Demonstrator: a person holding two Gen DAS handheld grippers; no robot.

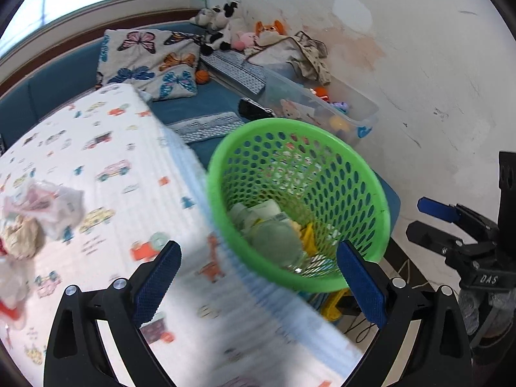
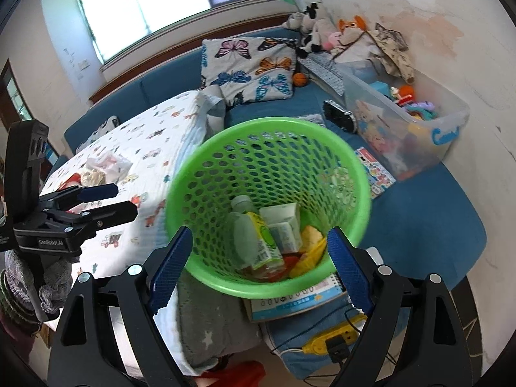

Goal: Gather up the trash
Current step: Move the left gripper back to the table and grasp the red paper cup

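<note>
The left black two-finger gripper with blue textured pads (image 1: 258, 277) has its jaws spread wide, holding nothing, fingers pointing toward twelve o'clock. The right black two-finger gripper with blue textured pads (image 2: 259, 266) is likewise spread wide and empty, and appears at three o'clock in the left view.

A green perforated basket (image 2: 267, 174) holds a bottle (image 2: 242, 225) (clear), cartons and yellow wrappers.

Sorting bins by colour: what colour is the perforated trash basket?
Bright green basket; the right wrist view shows it best.
</note>
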